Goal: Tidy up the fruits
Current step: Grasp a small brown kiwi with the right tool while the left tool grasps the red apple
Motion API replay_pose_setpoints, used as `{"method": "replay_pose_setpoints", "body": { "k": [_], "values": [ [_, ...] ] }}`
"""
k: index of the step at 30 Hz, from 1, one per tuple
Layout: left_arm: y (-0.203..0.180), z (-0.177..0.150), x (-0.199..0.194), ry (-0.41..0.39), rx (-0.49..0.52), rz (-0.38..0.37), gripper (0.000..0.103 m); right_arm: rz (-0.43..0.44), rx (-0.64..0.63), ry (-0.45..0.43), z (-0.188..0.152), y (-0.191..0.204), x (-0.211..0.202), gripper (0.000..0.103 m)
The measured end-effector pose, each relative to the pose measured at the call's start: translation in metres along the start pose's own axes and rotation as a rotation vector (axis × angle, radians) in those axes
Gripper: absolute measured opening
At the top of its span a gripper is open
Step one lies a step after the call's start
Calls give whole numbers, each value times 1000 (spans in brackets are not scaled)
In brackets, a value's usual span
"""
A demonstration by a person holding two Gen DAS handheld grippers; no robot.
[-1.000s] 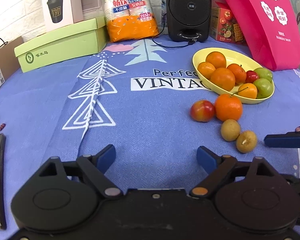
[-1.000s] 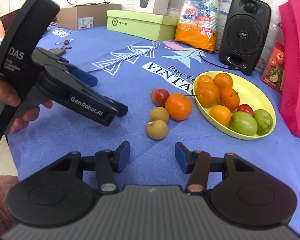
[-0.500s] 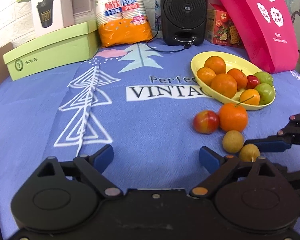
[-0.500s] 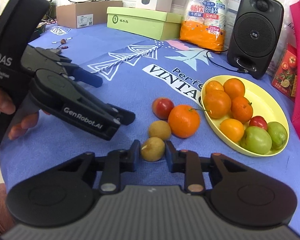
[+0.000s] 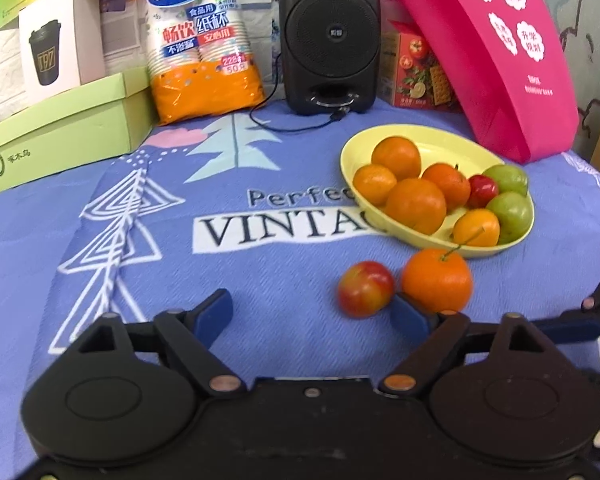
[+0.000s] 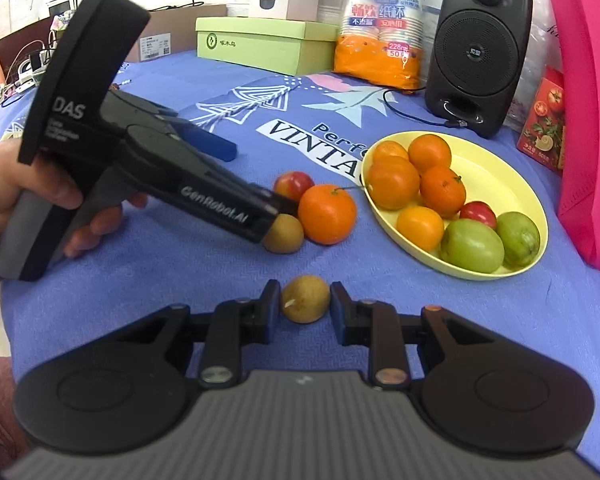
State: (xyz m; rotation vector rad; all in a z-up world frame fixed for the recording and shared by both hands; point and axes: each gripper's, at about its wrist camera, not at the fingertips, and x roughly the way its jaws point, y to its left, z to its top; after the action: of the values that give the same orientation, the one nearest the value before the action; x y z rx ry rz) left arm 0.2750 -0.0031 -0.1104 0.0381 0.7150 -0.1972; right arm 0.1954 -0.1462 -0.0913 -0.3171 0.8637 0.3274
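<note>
Blue printed tablecloth, speaker behind, left gripper spread, right gripper pinching brown fruit

Yellow plate, blue printed cloth, org mandarin, pink bag.

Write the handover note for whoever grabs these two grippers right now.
Left tongs: open and empty, tips close to the loose fruit.
Right tongs: closed on a small brown fruit; I cannot tell whether it is lifted.
Done: the yellow plate holds oranges, a red fruit and two green ones.
Left: plate the held fruit, then the second brown fruit, the stemmed orange and the red-yellow fruit, all on the cloth beside the plate.
</note>
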Motion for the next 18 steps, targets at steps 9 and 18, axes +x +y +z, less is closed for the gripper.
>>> {"method": "replay_pose_setpoints", "body": {
  "k": [9,18],
  "values": [
    [-4,6,7,-17,3,-81,42,3,6,-4,-2,0,-2,26],
    [-10,6,-4,13,16,-97,27,-8,9,-3,-4,1,-7,26]
  ]
}}
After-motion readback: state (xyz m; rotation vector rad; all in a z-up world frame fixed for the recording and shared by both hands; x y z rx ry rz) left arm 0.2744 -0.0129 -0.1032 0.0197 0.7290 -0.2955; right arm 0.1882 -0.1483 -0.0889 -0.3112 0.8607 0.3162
